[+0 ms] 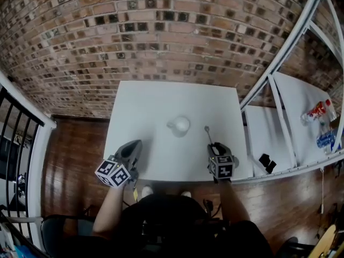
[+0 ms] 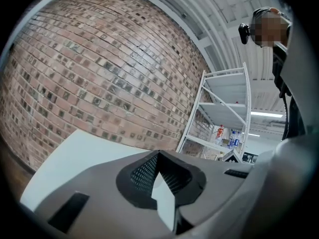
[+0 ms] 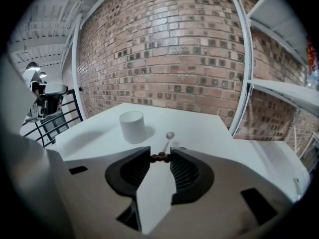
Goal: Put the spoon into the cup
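A white cup [image 1: 179,125] [image 3: 132,126] stands upright near the middle of the white table [image 1: 156,98]. My right gripper [image 1: 211,144] [image 3: 160,157] is shut on the spoon [image 1: 207,133] by the brown beaded end of its handle. The spoon's metal bowl [image 3: 170,135] points away from me, raised a little above the table, to the right of the cup and short of it. My left gripper [image 1: 136,144] [image 2: 158,154] hovers over the table's near left part with its fingertips together and nothing between them. The cup does not show in the left gripper view.
A white metal shelf frame [image 1: 279,63] stands right of the table, with bottles [image 1: 318,112] and a black object [image 1: 267,162] on its boards. A black railing [image 1: 19,120] runs along the left. A brick wall [image 1: 161,31] stands behind the table. A person appears at the left gripper view's upper right.
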### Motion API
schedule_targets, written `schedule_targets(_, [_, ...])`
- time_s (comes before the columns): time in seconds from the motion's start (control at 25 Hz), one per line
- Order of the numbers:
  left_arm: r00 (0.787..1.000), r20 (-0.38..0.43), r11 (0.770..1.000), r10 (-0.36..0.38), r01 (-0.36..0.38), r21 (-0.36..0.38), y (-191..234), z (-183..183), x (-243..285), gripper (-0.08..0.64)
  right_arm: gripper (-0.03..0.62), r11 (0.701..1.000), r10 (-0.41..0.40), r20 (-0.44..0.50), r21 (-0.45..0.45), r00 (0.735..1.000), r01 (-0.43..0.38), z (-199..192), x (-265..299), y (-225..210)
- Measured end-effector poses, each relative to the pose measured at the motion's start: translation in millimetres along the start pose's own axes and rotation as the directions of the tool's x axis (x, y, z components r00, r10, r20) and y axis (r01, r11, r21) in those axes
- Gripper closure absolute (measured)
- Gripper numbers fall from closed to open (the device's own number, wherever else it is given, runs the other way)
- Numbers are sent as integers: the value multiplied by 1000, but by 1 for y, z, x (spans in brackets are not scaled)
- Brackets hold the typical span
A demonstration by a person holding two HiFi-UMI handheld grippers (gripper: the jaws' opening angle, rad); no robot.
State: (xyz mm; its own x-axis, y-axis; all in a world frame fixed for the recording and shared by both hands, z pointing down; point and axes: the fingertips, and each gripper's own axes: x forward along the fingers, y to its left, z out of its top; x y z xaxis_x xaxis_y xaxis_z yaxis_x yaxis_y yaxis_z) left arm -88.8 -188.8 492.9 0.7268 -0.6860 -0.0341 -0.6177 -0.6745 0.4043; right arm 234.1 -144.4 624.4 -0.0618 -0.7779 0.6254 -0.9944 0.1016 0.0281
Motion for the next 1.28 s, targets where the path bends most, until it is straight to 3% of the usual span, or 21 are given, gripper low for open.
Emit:
schedule_targets(0.32, [998, 32, 998, -57, 56, 27, -19, 18, 28, 555, 465, 1000, 5, 145, -13, 989, -3, 56, -23, -4])
schedule_targets(0.64, [998, 61, 999, -17, 15, 39, -15, 24, 21, 555, 465, 990, 123, 225, -98, 967, -103, 98, -26, 33])
schedule_targets(0.92, [996, 82, 998, 42, -45, 38, -2, 29, 0, 555, 465, 960, 246, 185, -182, 951, -213, 104, -10, 84])
schedule_targets(1.28, [992, 87, 995, 94, -97, 30, 11, 28, -23, 555, 465, 943, 291, 69, -189, 954, -274, 79, 16, 101])
